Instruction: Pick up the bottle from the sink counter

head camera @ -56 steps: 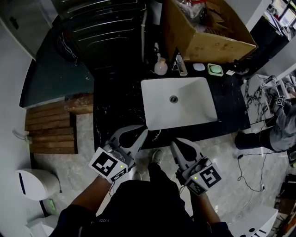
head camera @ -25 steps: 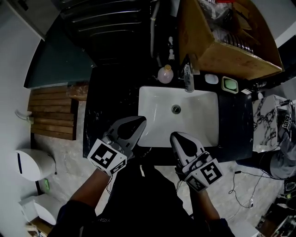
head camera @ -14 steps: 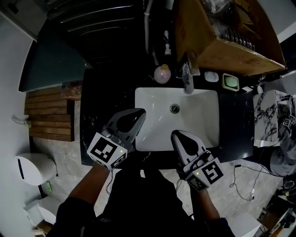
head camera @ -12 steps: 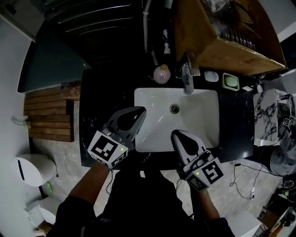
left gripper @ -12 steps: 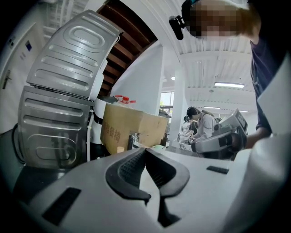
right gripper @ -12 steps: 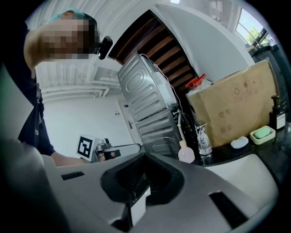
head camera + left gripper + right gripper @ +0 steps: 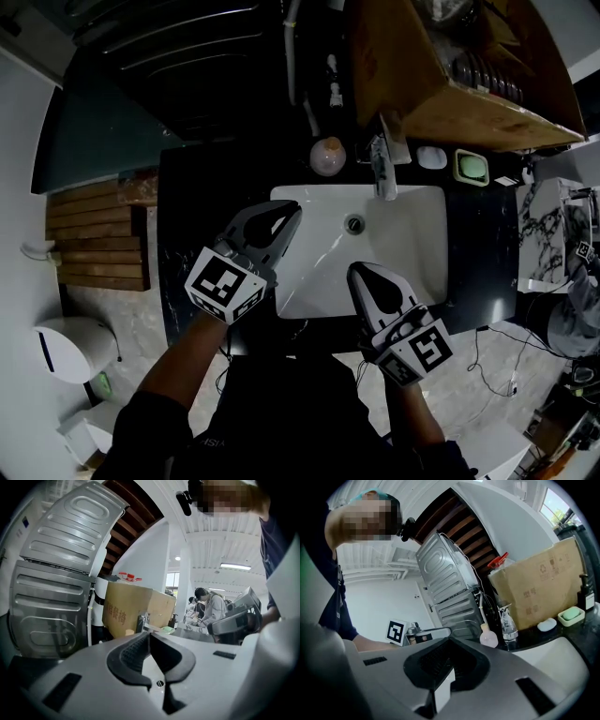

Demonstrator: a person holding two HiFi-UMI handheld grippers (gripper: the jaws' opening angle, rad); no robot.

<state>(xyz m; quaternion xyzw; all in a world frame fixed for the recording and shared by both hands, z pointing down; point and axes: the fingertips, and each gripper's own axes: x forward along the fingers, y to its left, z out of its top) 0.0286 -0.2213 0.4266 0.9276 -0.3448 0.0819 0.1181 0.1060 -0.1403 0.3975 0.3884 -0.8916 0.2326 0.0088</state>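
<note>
left gripper (image 7: 292, 210) is shut with nothing in it, over the sink's (image 7: 403, 246) left rim. right gripper (image 7: 355, 271) is shut and empty too, at the front rim. the left looks the likelier one to reach: best to spread its jaws early, come in level at the bottle's (image 7: 327, 157) round belly, and keep off the faucet (image 7: 380, 169). the pink bottle stands upright on the counter (image 7: 192, 206) behind the sink, ahead of the left gripper and well apart, just left of the faucet.
</note>
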